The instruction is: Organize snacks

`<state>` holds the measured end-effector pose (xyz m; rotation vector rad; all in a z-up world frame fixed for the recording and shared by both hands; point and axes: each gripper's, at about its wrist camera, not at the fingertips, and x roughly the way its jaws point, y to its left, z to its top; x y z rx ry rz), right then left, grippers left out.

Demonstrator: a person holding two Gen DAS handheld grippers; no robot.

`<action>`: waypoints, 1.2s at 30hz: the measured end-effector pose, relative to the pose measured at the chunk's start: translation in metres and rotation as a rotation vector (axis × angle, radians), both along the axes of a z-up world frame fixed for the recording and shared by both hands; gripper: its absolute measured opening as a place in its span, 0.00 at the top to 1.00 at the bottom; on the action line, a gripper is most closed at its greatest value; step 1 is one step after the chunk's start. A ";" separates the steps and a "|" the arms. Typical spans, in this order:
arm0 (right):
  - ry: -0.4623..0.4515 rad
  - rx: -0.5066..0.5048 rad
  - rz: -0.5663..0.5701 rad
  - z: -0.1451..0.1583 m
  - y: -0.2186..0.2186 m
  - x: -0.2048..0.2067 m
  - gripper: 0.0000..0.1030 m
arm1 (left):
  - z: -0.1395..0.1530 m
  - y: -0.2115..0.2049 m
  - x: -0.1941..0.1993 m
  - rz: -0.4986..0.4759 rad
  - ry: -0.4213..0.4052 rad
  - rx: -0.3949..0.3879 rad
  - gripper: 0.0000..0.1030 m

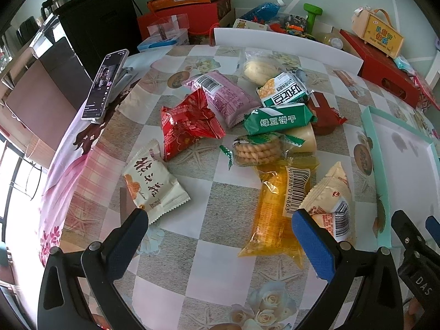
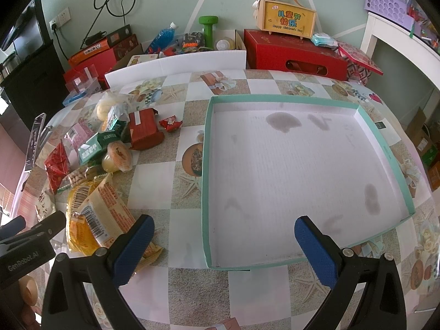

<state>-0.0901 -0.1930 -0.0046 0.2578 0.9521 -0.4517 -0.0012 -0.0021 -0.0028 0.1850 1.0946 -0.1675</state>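
Two tongs agape, phone [image 1: 106, 84] left-view only

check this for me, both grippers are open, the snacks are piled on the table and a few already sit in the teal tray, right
Not quite: the teal tray holds no snacks, only stains, as the right wrist view shows. The rest stands: left gripper and right gripper are open, and the snacks lie on the table.

I was working in a lived-in home, at a table [image 2: 192, 288] under a checked floral oilcloth. Gift boxes [image 2: 294, 55], a green dumbbell [image 2: 208, 29], a water bottle [image 2: 162, 37] and toys crowded the wall behind it. A phone [image 1: 106, 84] stood propped at the edge, and a wall socket [image 2: 59, 22] fed trailing cables.
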 end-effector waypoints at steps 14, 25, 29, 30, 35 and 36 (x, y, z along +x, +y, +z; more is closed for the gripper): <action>0.005 0.002 -0.006 -0.003 -0.001 0.001 0.00 | -0.001 0.000 0.002 -0.012 0.022 -0.020 0.00; 0.008 0.004 -0.005 -0.003 0.000 0.000 0.00 | -0.001 0.000 0.002 -0.015 0.026 -0.028 0.00; 0.008 0.006 -0.006 -0.003 -0.001 -0.001 0.00 | -0.001 0.000 0.002 -0.014 0.026 -0.029 0.00; 0.009 0.006 -0.006 -0.003 -0.001 0.001 0.00 | -0.001 0.000 0.002 -0.014 0.026 -0.030 0.00; 0.011 0.006 -0.006 -0.002 -0.001 0.001 0.00 | -0.001 0.000 0.002 -0.015 0.027 -0.029 0.00; 0.011 0.006 -0.006 -0.002 -0.001 0.001 0.00 | -0.001 0.000 0.002 -0.015 0.027 -0.029 0.00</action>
